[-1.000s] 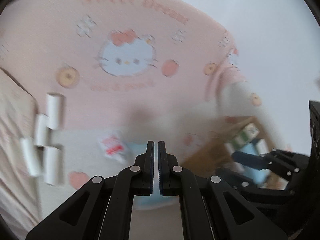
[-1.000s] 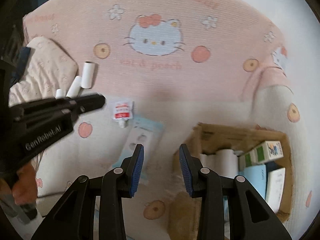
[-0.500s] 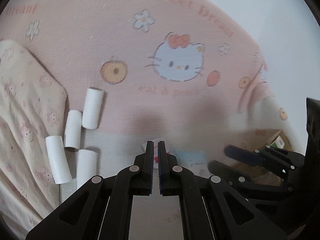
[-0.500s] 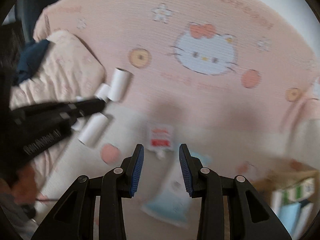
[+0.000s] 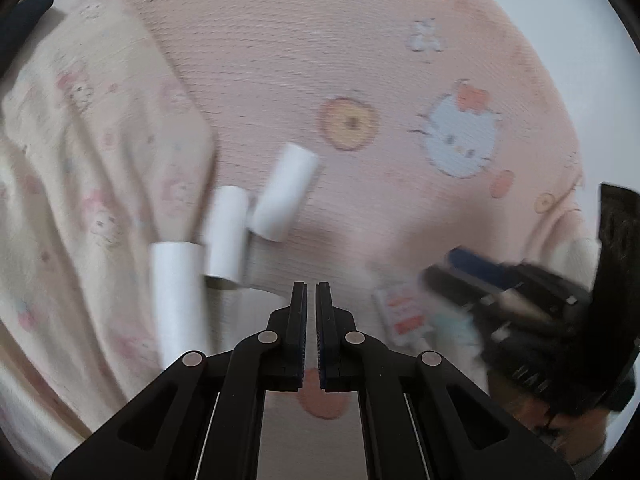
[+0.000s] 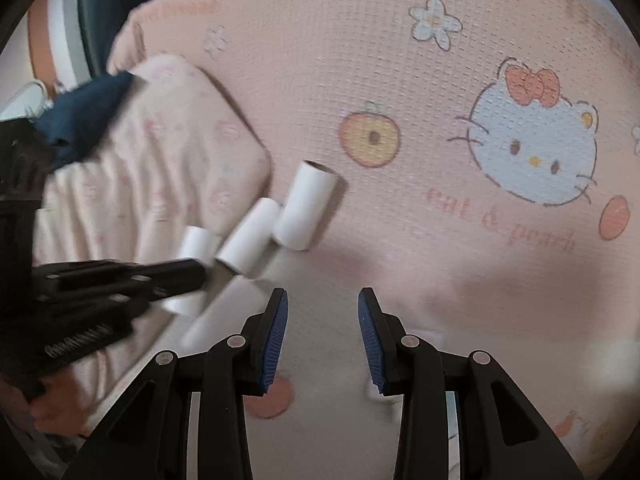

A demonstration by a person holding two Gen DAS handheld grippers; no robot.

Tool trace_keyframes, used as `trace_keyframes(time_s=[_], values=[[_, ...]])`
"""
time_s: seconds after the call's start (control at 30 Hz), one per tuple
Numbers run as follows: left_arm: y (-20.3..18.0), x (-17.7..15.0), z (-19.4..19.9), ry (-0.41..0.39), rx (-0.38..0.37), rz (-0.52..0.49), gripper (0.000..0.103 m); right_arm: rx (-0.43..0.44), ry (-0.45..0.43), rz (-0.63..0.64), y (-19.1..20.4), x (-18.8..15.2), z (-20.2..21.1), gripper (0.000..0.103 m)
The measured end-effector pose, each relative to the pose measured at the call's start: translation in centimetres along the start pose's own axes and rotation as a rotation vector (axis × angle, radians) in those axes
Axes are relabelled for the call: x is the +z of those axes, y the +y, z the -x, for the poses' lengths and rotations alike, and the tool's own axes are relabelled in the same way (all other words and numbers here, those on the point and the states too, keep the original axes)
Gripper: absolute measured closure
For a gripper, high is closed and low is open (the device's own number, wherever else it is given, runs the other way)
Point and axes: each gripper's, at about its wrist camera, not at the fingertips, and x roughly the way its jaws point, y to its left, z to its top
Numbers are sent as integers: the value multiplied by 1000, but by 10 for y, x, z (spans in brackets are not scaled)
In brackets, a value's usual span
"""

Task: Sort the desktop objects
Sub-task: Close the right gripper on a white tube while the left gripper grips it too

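Observation:
Several white paper rolls lie in a cluster on the pink Hello Kitty cloth: the farthest roll (image 5: 284, 192) (image 6: 307, 205), a middle roll (image 5: 226, 232) (image 6: 248, 242) and a near-left roll (image 5: 176, 300). My left gripper (image 5: 311, 292) is shut and empty, just right of the rolls; it shows in the right wrist view (image 6: 200, 274) over one roll. My right gripper (image 6: 322, 300) is open and empty, right of the rolls; it shows in the left wrist view (image 5: 452, 266). A small red-and-white sachet (image 5: 400, 312) lies right of my left gripper.
A cream patterned pillow (image 5: 88, 168) (image 6: 160, 152) lies left of the rolls, with dark blue fabric (image 6: 88, 112) beyond it. A light blue packet (image 5: 452, 328) lies by the sachet, partly hidden by my right gripper.
Both grippers have swung left, away from the cardboard box, toward the white rolls, which now sit nearer and larger. The left stays shut, the right stays open.

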Motion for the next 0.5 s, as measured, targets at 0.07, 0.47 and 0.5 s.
trace_keyframes(time_s=[0.07,0.47,0.5], values=[[10,10,-2,1,27,-12,99,13,-11,23,-2,11,-5,70],[29,49,-33,13,-80,91,43,208,-136,-186,-53,53,-62,47],[28,51,-37,12,-89,86,43,196,-131,-185,-55,53,-67,46]])
